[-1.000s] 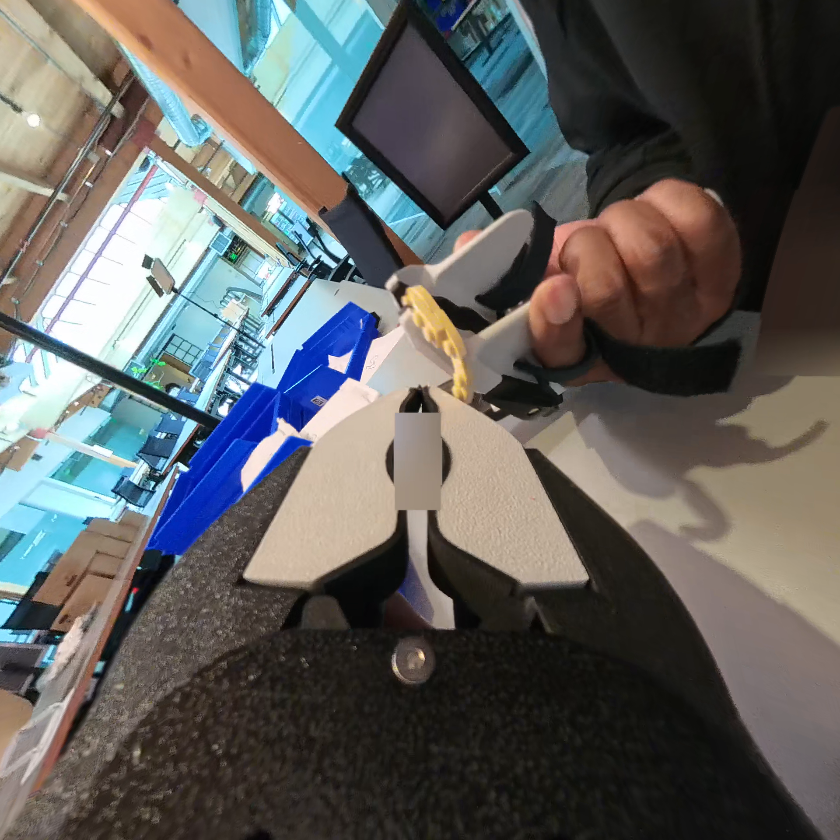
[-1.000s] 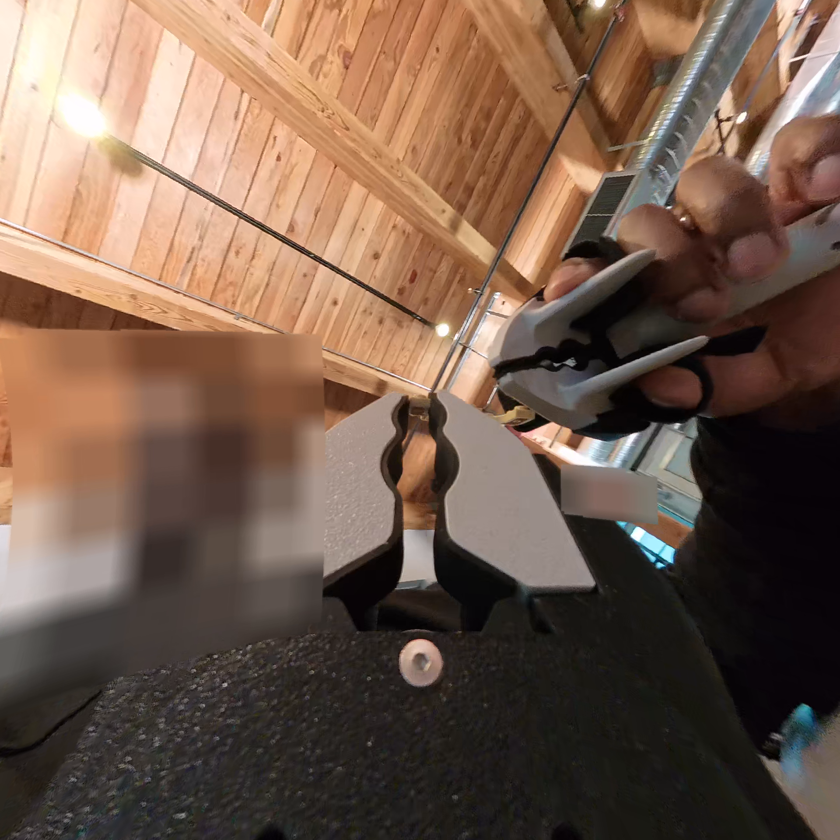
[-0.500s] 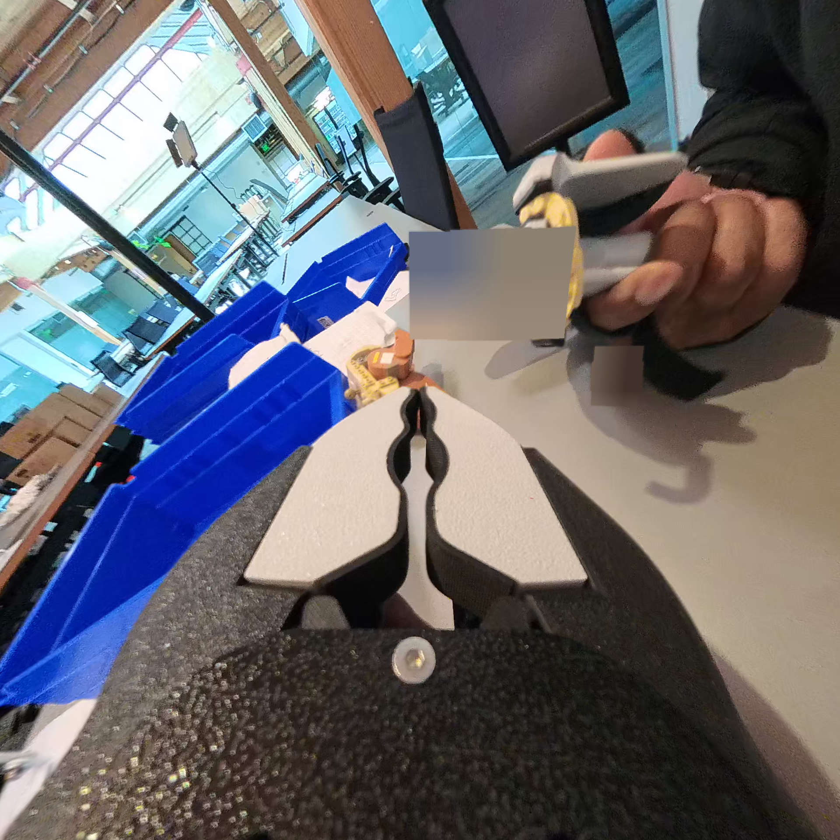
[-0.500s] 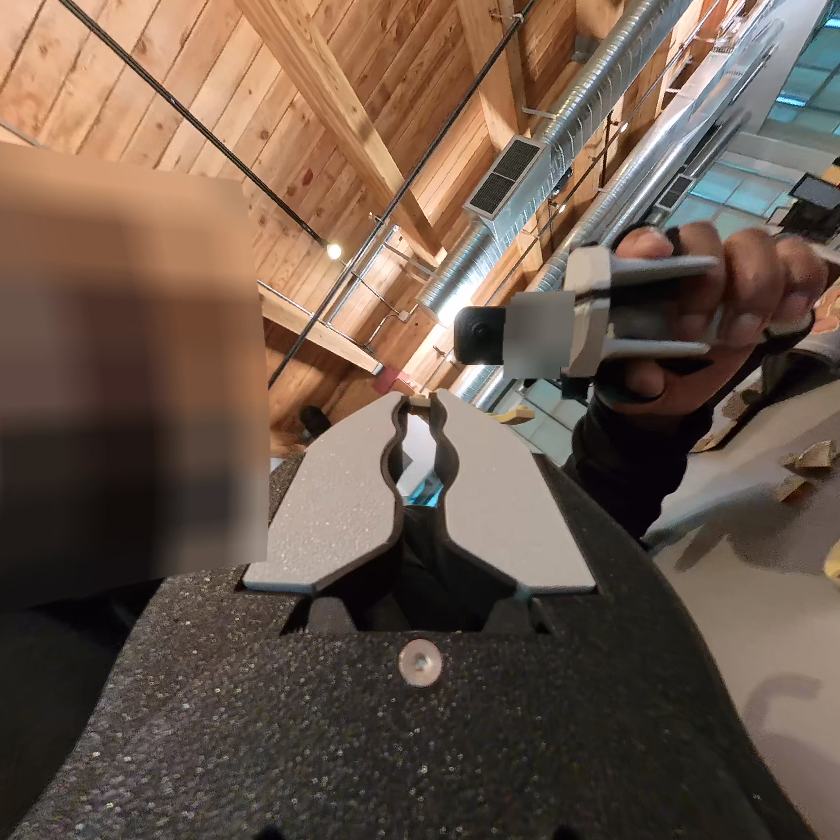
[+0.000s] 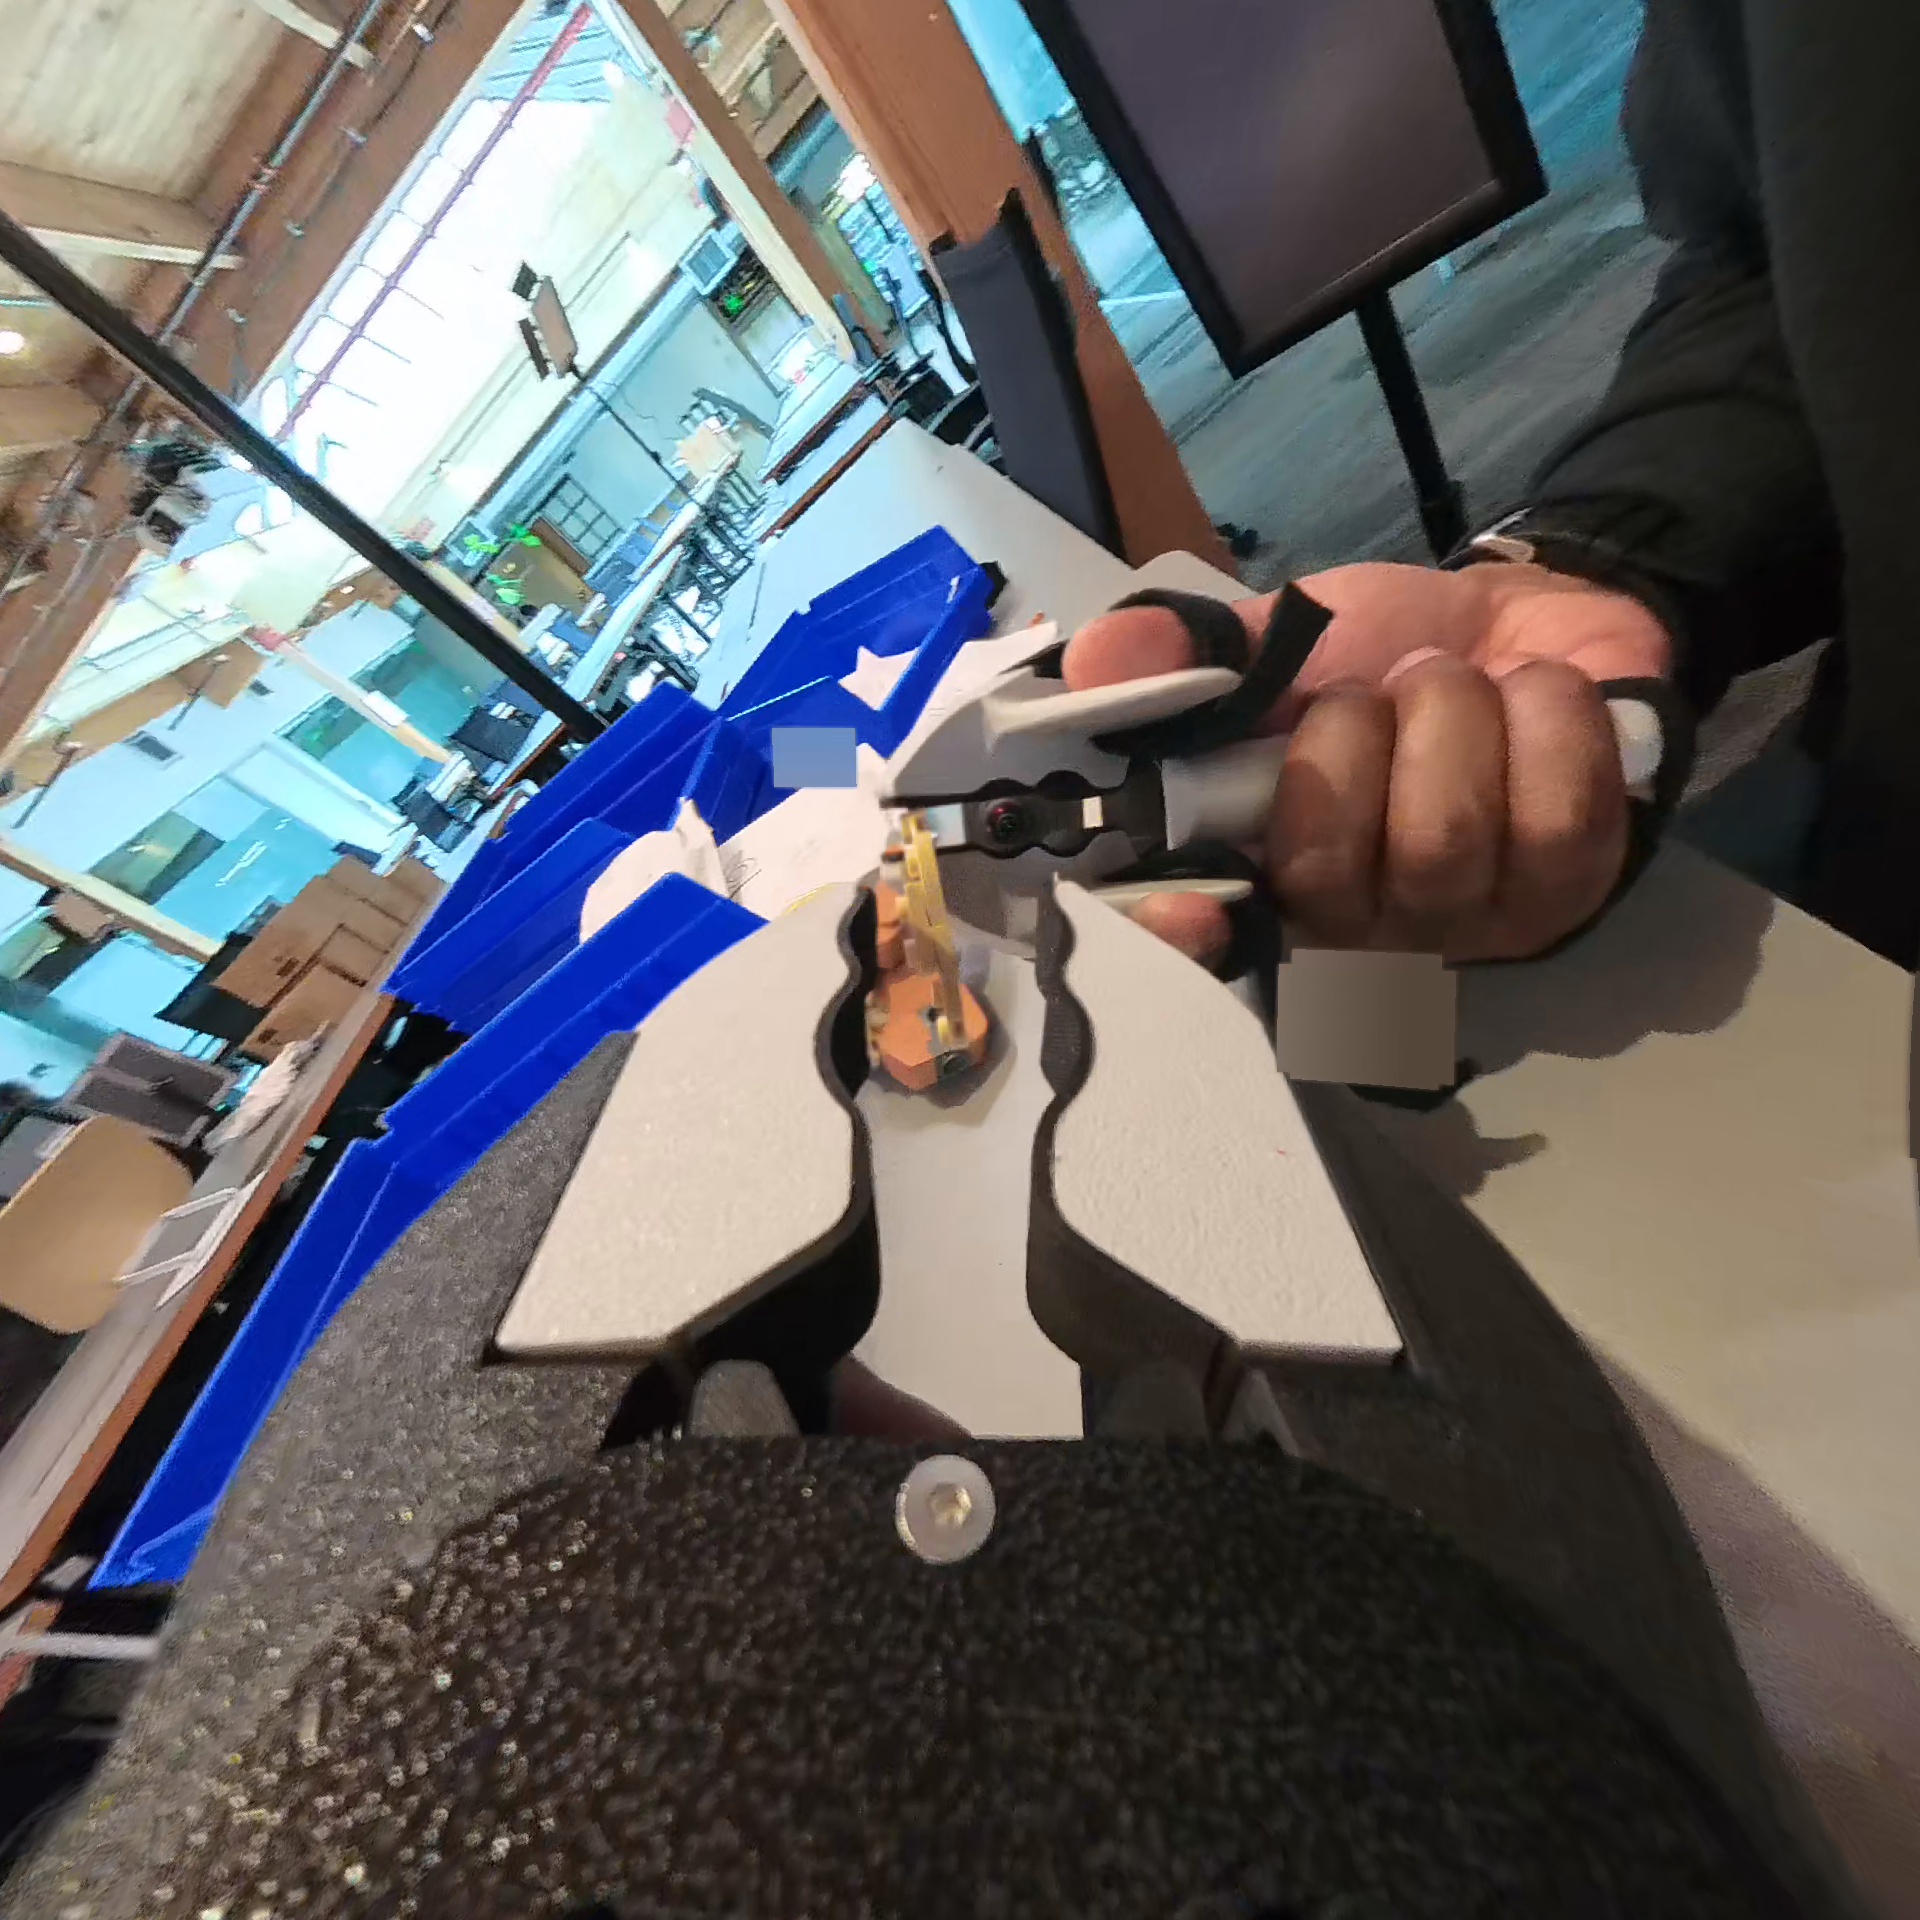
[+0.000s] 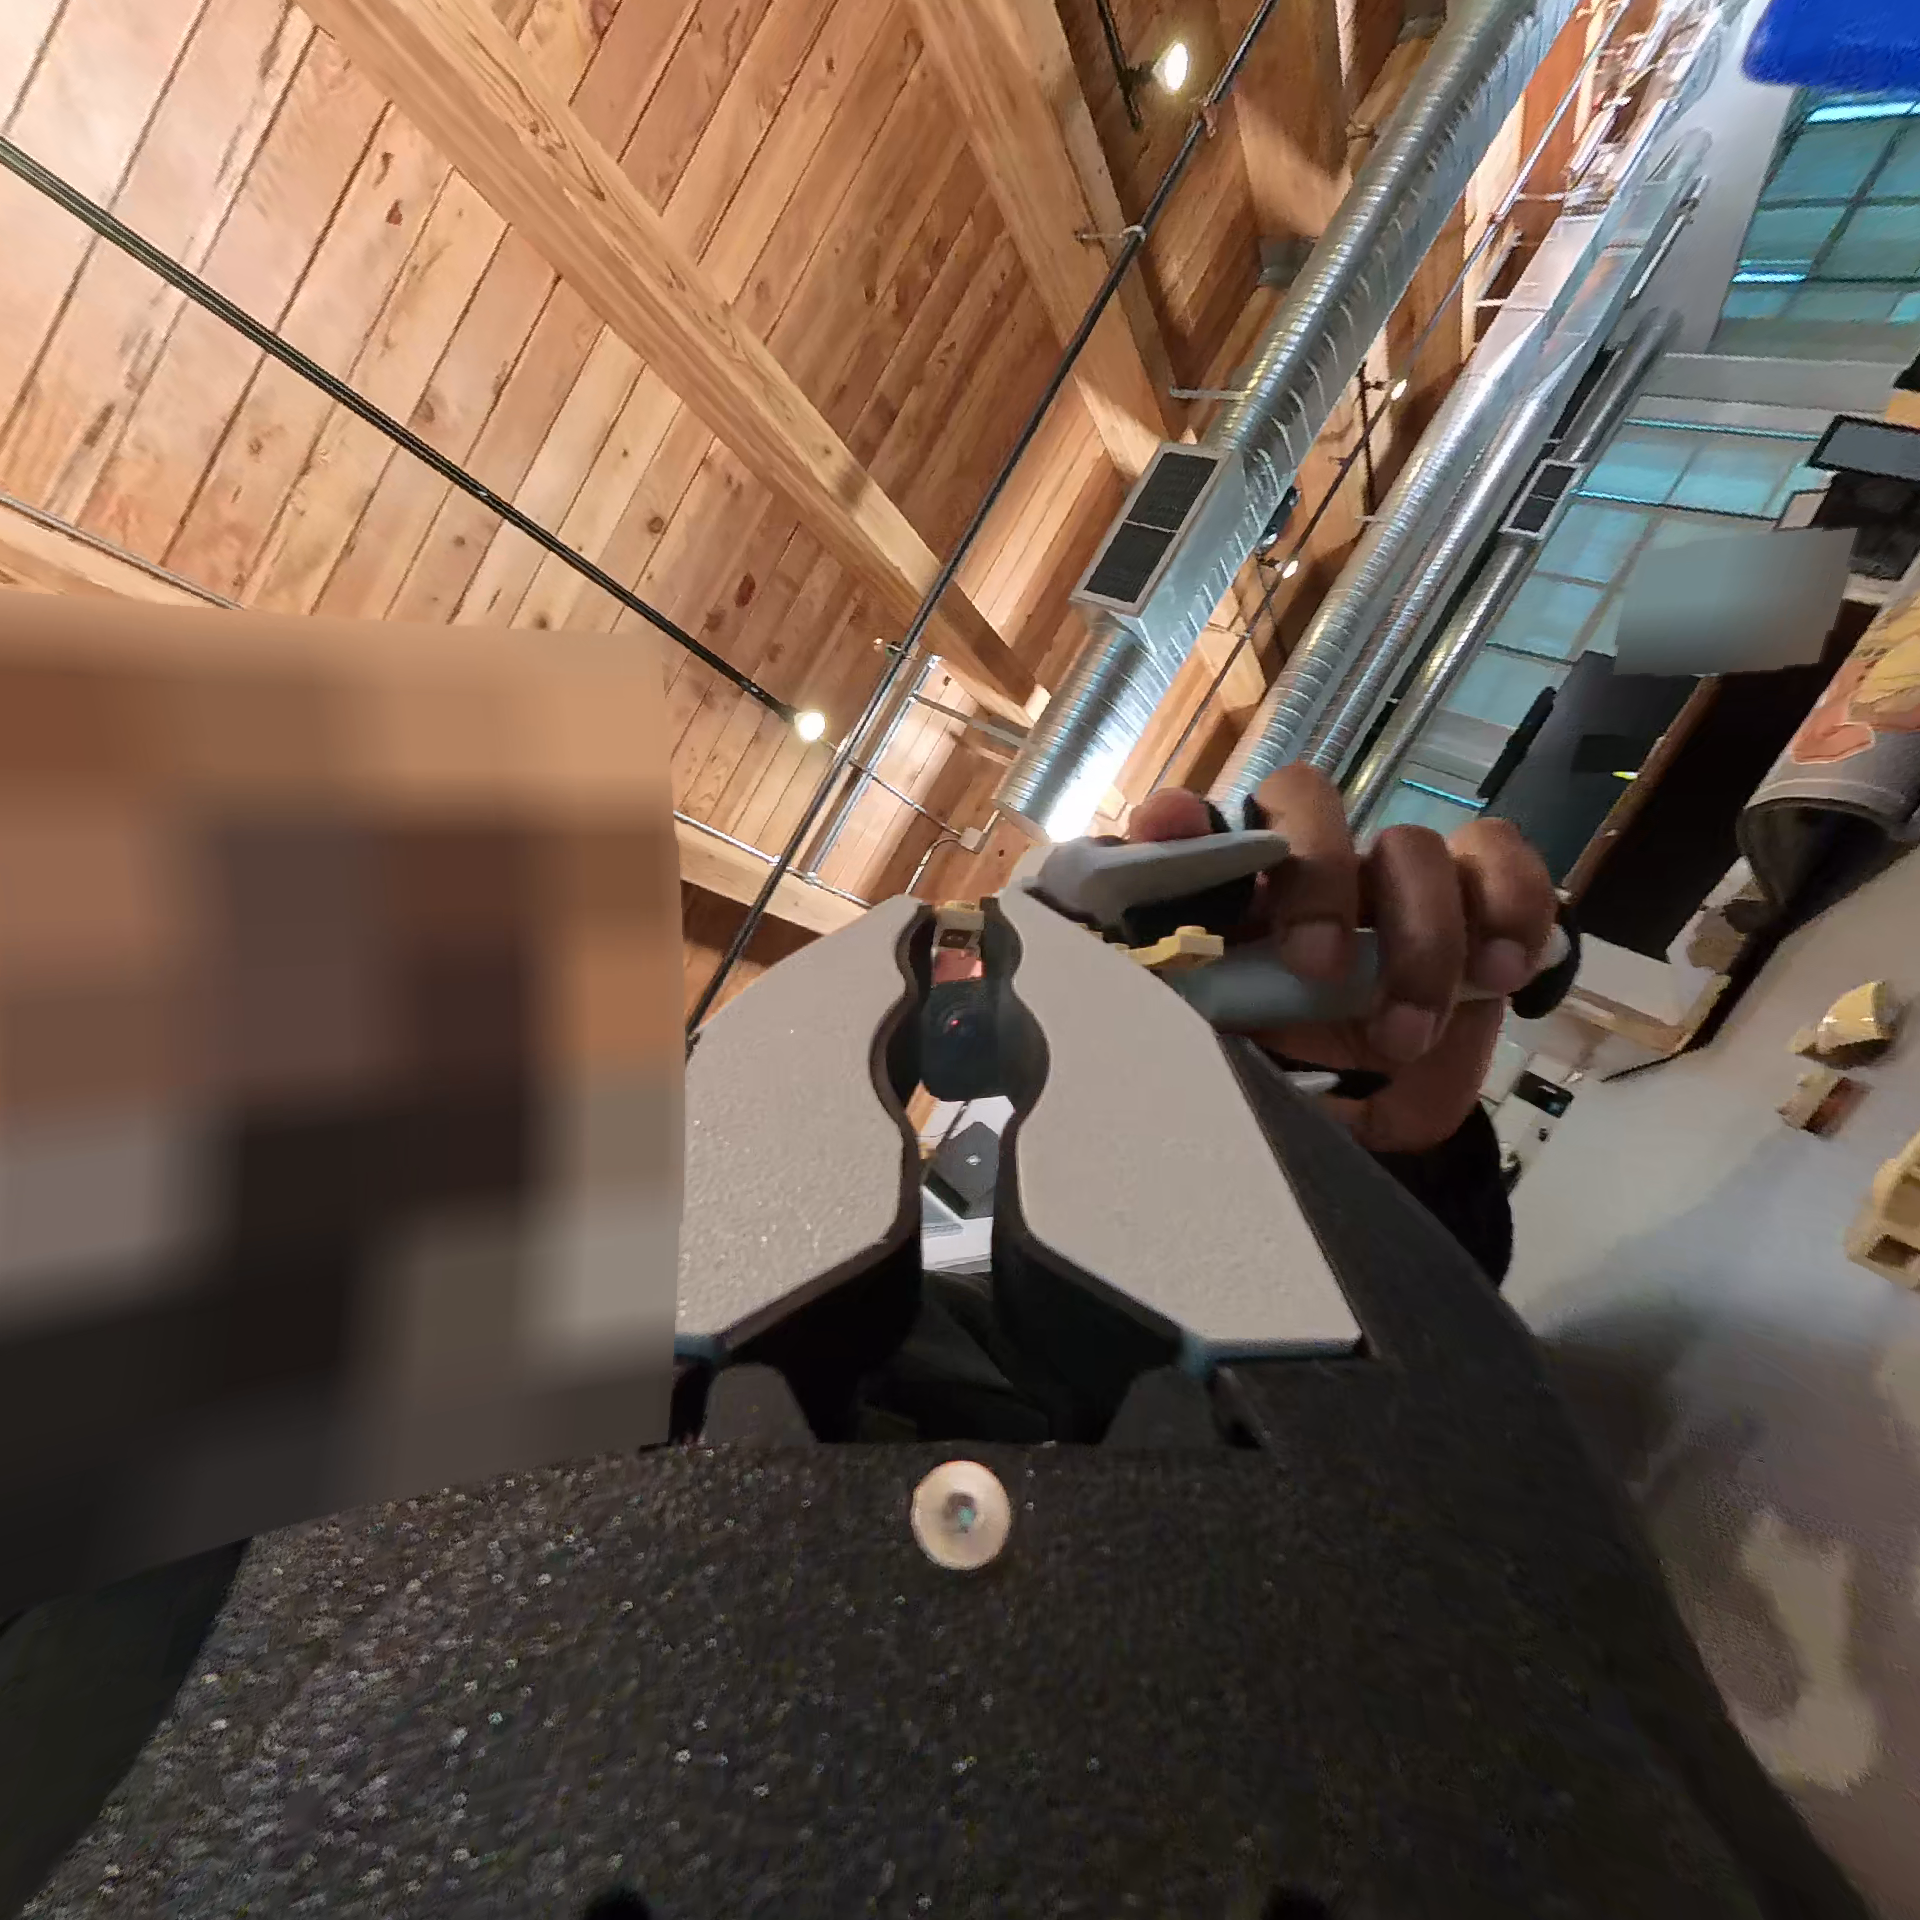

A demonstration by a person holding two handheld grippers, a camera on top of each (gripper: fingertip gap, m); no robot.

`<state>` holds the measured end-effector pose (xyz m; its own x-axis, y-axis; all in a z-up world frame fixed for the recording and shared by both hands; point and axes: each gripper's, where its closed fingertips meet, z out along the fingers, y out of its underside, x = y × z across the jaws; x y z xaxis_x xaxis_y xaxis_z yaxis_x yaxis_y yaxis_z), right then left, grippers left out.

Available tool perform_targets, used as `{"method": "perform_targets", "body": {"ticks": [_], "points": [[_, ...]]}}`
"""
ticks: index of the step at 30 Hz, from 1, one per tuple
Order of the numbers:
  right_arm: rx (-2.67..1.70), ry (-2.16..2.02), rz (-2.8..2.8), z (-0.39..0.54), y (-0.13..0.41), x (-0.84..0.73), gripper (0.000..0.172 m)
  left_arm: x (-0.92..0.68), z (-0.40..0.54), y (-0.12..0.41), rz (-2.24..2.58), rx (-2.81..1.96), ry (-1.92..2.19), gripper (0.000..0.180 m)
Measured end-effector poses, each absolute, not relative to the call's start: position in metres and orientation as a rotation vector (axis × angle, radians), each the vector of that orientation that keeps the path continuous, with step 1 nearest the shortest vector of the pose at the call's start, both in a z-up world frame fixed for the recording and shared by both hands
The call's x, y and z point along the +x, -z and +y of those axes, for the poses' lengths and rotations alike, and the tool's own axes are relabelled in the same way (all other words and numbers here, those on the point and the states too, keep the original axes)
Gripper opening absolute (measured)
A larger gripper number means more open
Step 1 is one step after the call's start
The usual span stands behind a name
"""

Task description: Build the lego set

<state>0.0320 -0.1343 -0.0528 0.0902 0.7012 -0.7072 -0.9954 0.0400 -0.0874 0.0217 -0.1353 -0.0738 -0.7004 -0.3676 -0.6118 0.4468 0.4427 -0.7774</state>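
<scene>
Up close, my left tongs (image 5: 951, 935) stand parted, their grey fingers (image 5: 727, 1091) on either side of an orange-and-yellow toy piece (image 5: 920, 1023) that rests on the grey table (image 5: 1662, 1143); I see bare table between the right pad and the piece, and the left pad's contact I cannot tell. My right tongs (image 5: 904, 800) reach in from the right, held in my right hand (image 5: 1455, 748), and their tips pinch the top edge of a yellow plate (image 5: 925, 883) that stands upright on that piece.

From my right wrist, the tongs (image 6: 961, 920) show a narrow slot clamped on a small tan edge (image 6: 961, 914), with the lens of the other camera (image 6: 966, 1039) behind it. This view alone gives the wooden ceiling (image 6: 520, 312), silver ducts (image 6: 1195, 623), my left hand (image 6: 1403, 956) gripping its handle, and loose tan blocks (image 6: 1849, 1034) on the table. Only the left view shows the blue bins (image 5: 582, 935), the dark monitor (image 5: 1299, 156) and the windows beyond.
</scene>
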Motion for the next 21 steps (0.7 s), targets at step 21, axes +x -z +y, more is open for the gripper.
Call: {"method": "perform_targets", "body": {"ticks": [21], "points": [[-0.629,-1.411,0.466,-0.138,0.041,0.025,0.008,0.037,-0.127,0.082,1.847,-0.019,1.204,0.026]]}}
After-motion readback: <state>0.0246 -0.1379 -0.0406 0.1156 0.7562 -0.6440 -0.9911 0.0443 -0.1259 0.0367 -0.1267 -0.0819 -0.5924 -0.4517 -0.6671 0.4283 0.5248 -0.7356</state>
